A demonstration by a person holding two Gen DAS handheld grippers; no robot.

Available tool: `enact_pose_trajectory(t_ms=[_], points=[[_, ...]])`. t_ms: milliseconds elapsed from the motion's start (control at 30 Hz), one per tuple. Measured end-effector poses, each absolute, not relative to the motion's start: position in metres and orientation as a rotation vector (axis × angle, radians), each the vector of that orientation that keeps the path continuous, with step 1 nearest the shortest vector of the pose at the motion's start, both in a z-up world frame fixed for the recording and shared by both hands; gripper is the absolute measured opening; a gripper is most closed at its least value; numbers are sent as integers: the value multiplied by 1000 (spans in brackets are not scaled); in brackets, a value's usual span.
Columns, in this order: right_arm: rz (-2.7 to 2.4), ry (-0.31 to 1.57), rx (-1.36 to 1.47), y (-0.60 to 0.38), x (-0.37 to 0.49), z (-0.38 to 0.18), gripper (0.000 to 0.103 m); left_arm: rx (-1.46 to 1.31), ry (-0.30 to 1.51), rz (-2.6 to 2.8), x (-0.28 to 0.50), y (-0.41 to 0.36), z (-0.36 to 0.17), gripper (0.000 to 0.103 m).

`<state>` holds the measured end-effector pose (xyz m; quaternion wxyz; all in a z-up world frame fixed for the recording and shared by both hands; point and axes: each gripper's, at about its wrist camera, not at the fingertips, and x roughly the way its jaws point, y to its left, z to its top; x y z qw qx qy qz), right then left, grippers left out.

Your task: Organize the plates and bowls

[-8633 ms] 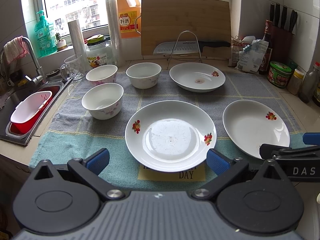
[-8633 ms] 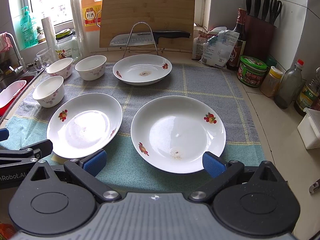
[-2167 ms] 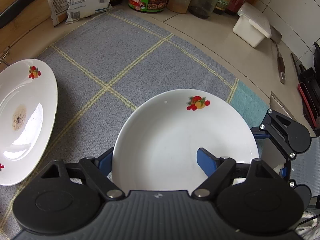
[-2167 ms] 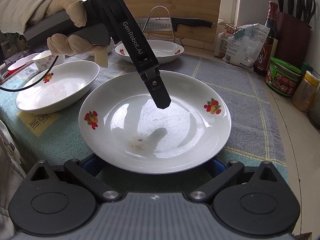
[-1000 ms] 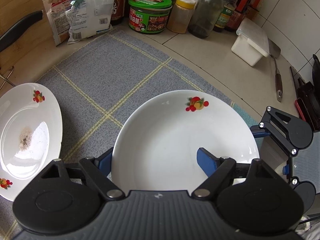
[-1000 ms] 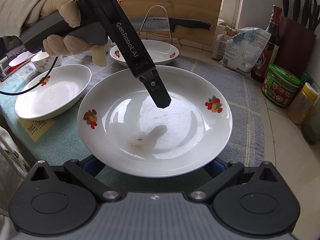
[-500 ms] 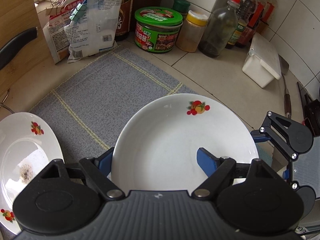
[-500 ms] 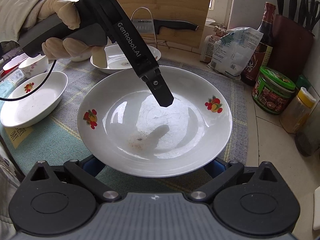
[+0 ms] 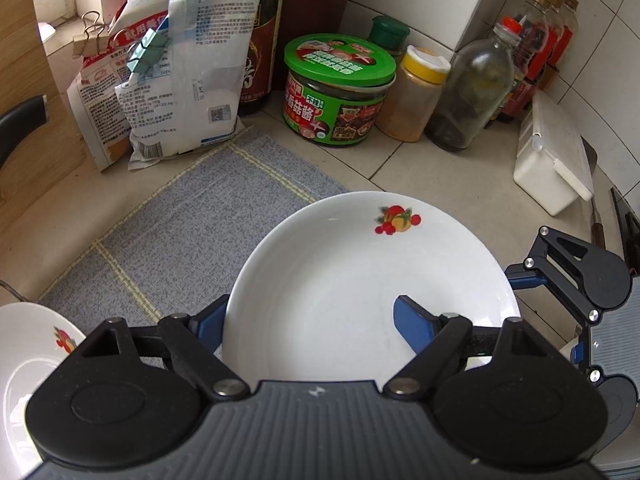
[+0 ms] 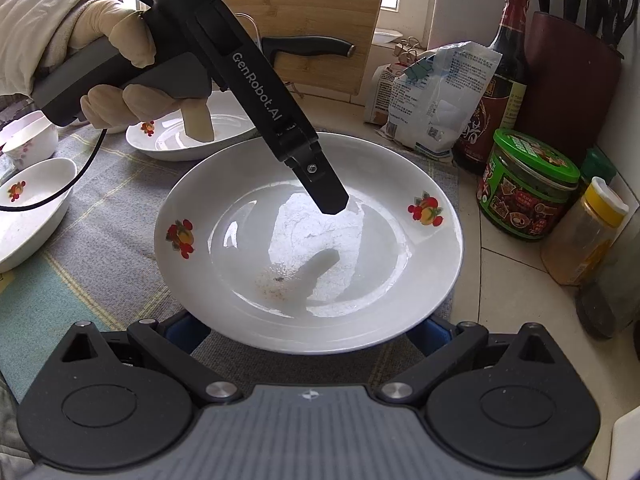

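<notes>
A white plate with fruit prints (image 9: 360, 280) (image 10: 304, 240) hangs over the right end of the grey mat (image 9: 180, 216). My left gripper (image 9: 310, 320) is shut on its rim: one blue finger lies inside the plate, the other outside it. In the right wrist view that inner finger (image 10: 320, 184) points down into the plate, held by a gloved hand (image 10: 120, 48). My right gripper (image 10: 308, 332) stands open, both blue fingers under the plate's near edge. Another plate (image 10: 180, 140) lies behind, a third plate (image 10: 32, 208) and a bowl (image 10: 28, 136) at the left.
A green-lidded jar (image 9: 340, 88), a yellow-capped jar (image 9: 420, 96), bottles (image 9: 472, 92) and clipped bags (image 9: 180, 80) line the wall ahead. A white box (image 9: 556, 160) sits at the right. Behind stand a knife block (image 10: 572, 60) and a cutting board (image 10: 312, 20) with a knife.
Both grippers have carried the plate toward the jars and bottles at the counter's right end. The other plates have slid off to the left. Neither grip has changed.
</notes>
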<state>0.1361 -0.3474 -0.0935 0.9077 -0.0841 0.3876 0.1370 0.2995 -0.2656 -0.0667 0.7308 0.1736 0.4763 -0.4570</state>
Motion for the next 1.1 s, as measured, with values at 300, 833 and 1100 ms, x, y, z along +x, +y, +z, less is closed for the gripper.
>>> enact_pose_trajectory(t_ms=[300, 833, 1100], points=[[274, 812, -166, -364, 156, -101, 103, 368, 1051, -1003, 318, -280, -77, 85], [250, 819, -158, -370, 165, -109, 103, 372, 1038, -1000, 325, -290, -85, 86], [225, 826, -134, -368, 160, -106, 103, 404, 970, -979, 312, -281, -69, 91]])
